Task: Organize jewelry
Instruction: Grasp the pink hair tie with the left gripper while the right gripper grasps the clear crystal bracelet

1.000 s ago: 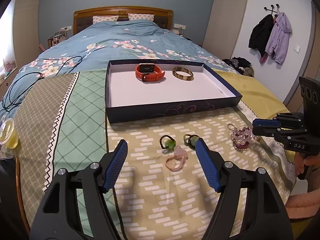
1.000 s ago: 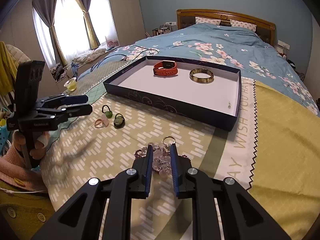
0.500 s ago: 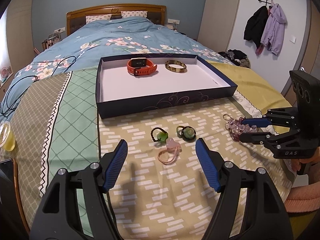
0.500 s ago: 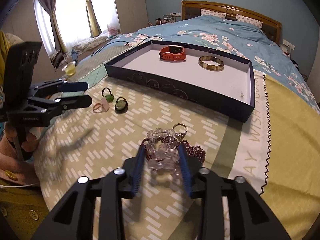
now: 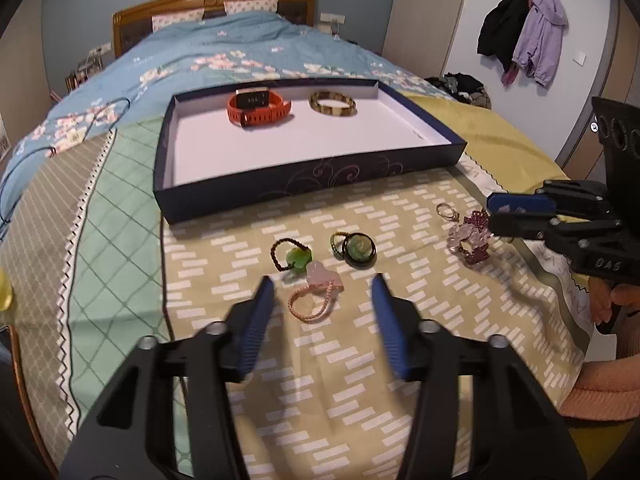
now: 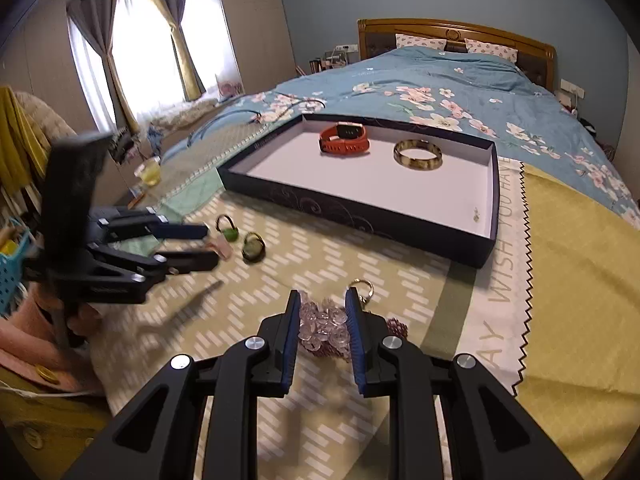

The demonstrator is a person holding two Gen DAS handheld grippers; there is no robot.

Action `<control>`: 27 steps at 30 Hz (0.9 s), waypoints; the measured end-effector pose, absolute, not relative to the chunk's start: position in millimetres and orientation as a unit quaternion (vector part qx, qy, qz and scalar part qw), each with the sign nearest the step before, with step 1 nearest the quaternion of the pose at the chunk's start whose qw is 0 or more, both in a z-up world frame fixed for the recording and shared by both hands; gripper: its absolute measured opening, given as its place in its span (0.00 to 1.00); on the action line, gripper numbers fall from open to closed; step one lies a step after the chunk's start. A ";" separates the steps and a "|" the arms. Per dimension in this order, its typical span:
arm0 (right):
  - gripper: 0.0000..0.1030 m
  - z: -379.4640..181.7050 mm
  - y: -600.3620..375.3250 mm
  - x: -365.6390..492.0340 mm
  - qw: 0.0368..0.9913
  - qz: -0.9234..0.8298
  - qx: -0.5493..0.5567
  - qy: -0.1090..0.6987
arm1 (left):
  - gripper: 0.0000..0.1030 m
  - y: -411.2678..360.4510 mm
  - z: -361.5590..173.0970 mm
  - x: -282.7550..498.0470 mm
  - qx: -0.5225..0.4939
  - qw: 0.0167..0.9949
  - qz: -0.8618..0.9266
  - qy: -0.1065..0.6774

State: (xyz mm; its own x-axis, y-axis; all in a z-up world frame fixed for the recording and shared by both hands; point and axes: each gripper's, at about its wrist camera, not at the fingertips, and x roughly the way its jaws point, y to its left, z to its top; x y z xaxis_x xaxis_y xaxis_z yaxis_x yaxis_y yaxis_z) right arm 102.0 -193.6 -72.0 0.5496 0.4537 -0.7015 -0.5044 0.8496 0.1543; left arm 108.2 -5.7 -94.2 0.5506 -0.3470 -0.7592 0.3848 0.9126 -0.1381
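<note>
the dark blue tray (image 5: 280,188) lies on the bed cover with its long side across the left wrist view; every place here is given from it. inside, at its far end, the orange watch (image 5: 259,109) and the mottled bangle (image 5: 333,104) lie flat side by side, apart. in front of the near wall sit three small pieces close together: the green flower ring (image 5: 289,255), the dark round ring (image 5: 355,249) and the pink ring (image 5: 316,293), whose loop points toward the camera and whose pale stone points toward the tray. the left gripper (image 5: 322,292) has just been closing; its blue pads stand either side of the pink ring, not touching it. nearer the tray's right corner, the right gripper (image 6: 322,322) is clamped on the clear bead cluster (image 6: 322,326), its metal loop (image 6: 362,289) pointing toward the tray
</note>
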 end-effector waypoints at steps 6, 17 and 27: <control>0.20 -60.7 -197.1 106.0 0.888 0.271 -0.013 0.372 | 0.32 -7.7 -98.1 114.7 0.023 0.877 -0.203 0.434; 0.17 -48.9 -198.2 109.4 0.894 0.275 0.002 0.353 | 0.17 -10.1 -96.3 112.9 0.031 0.881 -0.199 0.428; 0.17 -38.1 -206.8 111.9 0.898 0.279 0.025 0.340 | 0.16 -6.5 -82.4 103.9 0.015 0.885 -0.216 0.413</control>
State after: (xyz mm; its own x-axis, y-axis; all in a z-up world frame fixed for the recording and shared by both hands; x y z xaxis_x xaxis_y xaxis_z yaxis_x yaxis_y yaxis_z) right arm 111.9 -206.8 -38.1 0.6131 0.5171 -0.5973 -0.4831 0.8436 0.2345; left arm 103.9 -6.5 -82.4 0.5656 -0.3702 -0.7370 0.3945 0.9062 -0.1524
